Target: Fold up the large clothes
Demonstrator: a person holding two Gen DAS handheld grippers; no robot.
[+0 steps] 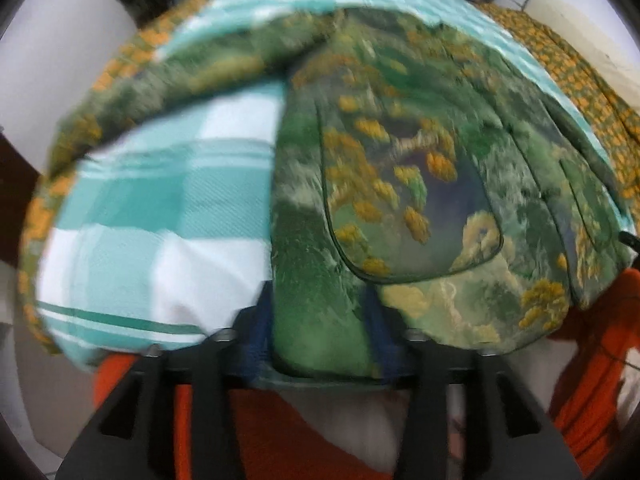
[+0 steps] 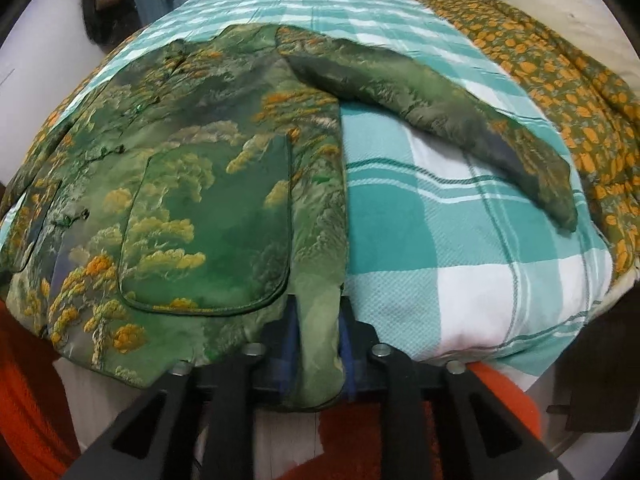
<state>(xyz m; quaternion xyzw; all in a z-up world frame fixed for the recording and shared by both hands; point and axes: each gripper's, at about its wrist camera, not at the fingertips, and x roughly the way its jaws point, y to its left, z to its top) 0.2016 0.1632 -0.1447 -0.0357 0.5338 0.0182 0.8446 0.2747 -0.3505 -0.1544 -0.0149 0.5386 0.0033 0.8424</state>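
Observation:
A large green jacket [image 1: 400, 184] printed with yellow trees lies spread on a teal and white checked bedspread [image 1: 160, 208], with a patch pocket facing up. My left gripper [image 1: 320, 344] is shut on the jacket's bottom hem at its left corner. One sleeve [image 1: 168, 76] stretches out to the left. In the right wrist view the jacket [image 2: 192, 184] fills the left half. My right gripper [image 2: 320, 340] is shut on the hem at the right corner. The other sleeve [image 2: 460, 120] lies angled across the bedspread [image 2: 460, 240] to the right.
An orange-flowered quilt [image 2: 560, 92] is bunched along the bed's right side. An orange rug [image 1: 280, 432] lies on the floor below the bed edge. Dark clothes [image 2: 104, 12] hang at the back left, and a dark wooden piece [image 2: 596, 360] stands at the right.

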